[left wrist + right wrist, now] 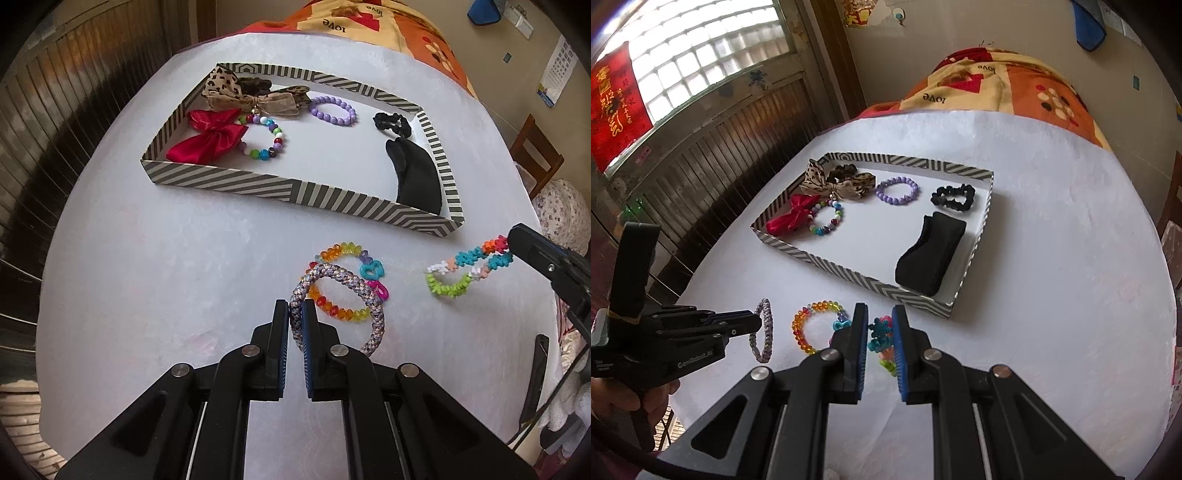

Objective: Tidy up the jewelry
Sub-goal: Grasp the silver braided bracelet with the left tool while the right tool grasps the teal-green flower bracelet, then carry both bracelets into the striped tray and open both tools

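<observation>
Braided band (334, 310) pinched by left tongs (295, 314); right tongs (880, 325) pinching neon bracelet (882, 345); rainbow bracelet (341, 282) between.

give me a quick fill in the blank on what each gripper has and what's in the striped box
1. The left gripper is shut on the ____ hair tie.
2. The right gripper pinches the multicolored ____ bracelet.
3. The rainbow bead bracelet lies ____ the striped box.
4. Inside the box, the red bow touches the ____ wall.

Missing words: braided; flower; outside; left
</observation>
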The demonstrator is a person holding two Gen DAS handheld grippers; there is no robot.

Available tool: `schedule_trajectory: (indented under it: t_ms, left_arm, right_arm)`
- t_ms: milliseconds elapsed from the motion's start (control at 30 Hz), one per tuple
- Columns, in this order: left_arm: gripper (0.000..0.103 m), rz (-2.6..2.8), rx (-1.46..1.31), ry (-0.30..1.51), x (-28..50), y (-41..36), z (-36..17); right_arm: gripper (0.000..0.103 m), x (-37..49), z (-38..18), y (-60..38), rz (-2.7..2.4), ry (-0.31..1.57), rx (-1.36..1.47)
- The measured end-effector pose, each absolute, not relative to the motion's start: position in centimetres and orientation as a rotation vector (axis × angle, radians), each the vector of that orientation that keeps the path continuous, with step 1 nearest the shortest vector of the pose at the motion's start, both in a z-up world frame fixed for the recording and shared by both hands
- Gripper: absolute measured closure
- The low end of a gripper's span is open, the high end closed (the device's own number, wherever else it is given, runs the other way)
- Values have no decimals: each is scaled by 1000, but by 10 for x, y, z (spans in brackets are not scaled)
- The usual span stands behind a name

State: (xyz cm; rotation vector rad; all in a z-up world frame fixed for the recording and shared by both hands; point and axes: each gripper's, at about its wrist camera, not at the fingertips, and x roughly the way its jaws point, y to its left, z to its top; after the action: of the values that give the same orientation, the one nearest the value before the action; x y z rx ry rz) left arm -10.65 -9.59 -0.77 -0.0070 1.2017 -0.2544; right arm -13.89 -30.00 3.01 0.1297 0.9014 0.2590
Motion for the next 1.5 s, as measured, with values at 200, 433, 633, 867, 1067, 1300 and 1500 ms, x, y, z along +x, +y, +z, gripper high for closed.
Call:
schedule_trajectory:
  t_ms: [200, 433, 633, 867, 1067, 1300, 1500]
  left_arm:
    - [103, -248, 2, 1190, -105, -96, -3]
    - [103, -236, 6, 1167, -97, -92, 7]
    - [103, -214, 3, 1137, -81, -85, 19]
    - [103, -194, 0, 1106, -59, -77, 31]
    - [103, -178, 9, 1088, -39, -76, 36]
    - [103, -174, 14, 1093, -18, -74, 33]
    - [103, -163, 24, 1105, -5, -73, 27]
  right_arm:
    - [90, -140, 40, -300, 271, 886, 127]
    - [90, -136, 56, -298, 289, 854, 120]
    - [90, -125, 67, -294, 290, 841, 97]
    - [90, -108, 78, -292, 290, 825, 92]
    - [90, -87, 80, -286, 302, 829, 99]
    - [90, -59, 75, -275, 322, 853, 95]
    - [90, -28, 62, -263, 359, 893, 97]
